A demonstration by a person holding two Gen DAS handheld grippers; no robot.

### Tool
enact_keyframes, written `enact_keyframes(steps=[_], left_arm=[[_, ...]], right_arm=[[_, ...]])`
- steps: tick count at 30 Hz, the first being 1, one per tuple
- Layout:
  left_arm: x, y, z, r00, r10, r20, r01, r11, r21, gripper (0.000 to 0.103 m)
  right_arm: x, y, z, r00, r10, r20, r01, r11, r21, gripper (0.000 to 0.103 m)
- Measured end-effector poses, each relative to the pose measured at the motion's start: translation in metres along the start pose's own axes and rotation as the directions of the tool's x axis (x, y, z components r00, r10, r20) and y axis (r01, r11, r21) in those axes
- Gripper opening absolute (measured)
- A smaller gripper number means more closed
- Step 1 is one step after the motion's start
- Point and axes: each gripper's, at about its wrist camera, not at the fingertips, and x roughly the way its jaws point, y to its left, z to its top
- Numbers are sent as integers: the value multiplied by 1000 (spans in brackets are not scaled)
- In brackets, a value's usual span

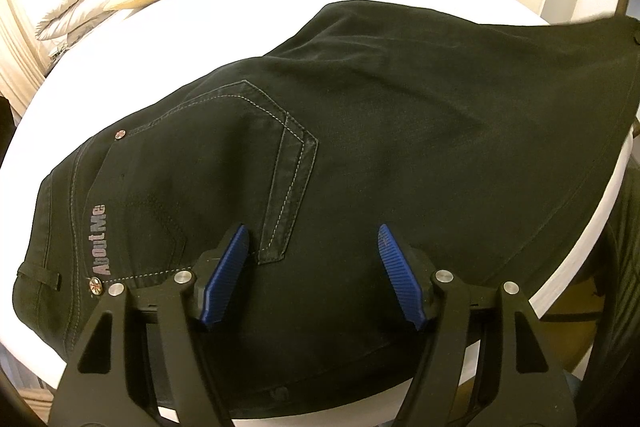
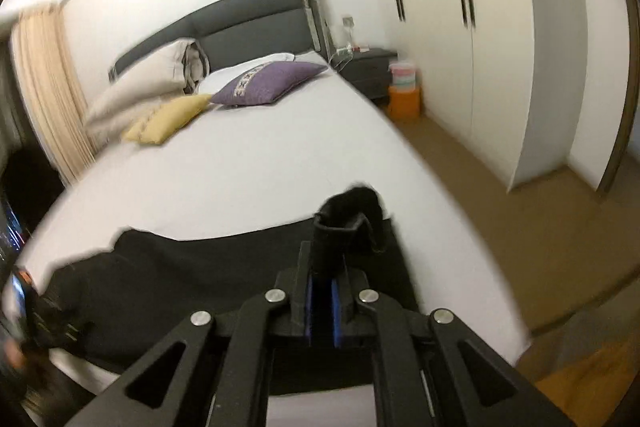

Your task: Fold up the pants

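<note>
Black pants point(image 1: 380, 131) lie on the white bed point(image 1: 224, 11), waist and back pocket at the left, legs running to the right and lifting off at the far right. My left gripper point(image 1: 314, 259) is open, its blue pads point(image 1: 228, 275) just above the seat of the pants near the bed's front edge, holding nothing. My right gripper point(image 2: 322, 287) is shut on a bunched end of the pants point(image 2: 348, 215) and holds it raised above the bed point(image 2: 260, 163); the rest of the fabric trails left across the sheet.
Cream, yellow point(image 2: 168, 119) and purple pillows point(image 2: 268, 83) lie at the head of the bed by a dark headboard point(image 2: 248, 23). A nightstand point(image 2: 368, 67) and an orange box point(image 2: 404, 101) stand by white wardrobes point(image 2: 500, 47). A beige curtain point(image 2: 48, 87) hangs left.
</note>
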Motion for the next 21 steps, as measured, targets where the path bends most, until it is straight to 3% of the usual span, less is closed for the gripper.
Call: enact_keyframes(steps=[3, 4, 6, 8, 12, 21], left_arm=[[-1, 0, -2, 1000, 0, 3, 0, 1000, -4, 67], [-1, 0, -2, 1000, 3, 5, -3, 1000, -2, 67], [-2, 0, -3, 1000, 1, 5, -1, 1000, -3, 67], [-2, 0, -2, 1000, -2, 1, 2, 1000, 1, 67], [-1, 1, 0, 1000, -1, -6, 1, 1000, 4, 68], [-1, -4, 7, 999, 19, -30, -19, 1000, -15, 68]], right_arm=[[34, -31, -17, 988, -8, -155, 30, 990, 138, 7], [56, -52, -35, 960, -23, -279, 89, 970, 227, 10], [75, -82, -65, 930, 65, -362, 94, 909, 405, 10], [72, -88, -69, 935, 95, -341, 71, 893, 444, 9], [71, -86, -55, 935, 81, -346, 78, 903, 422, 9], [71, -79, -47, 951, -7, -309, 109, 943, 313, 11]])
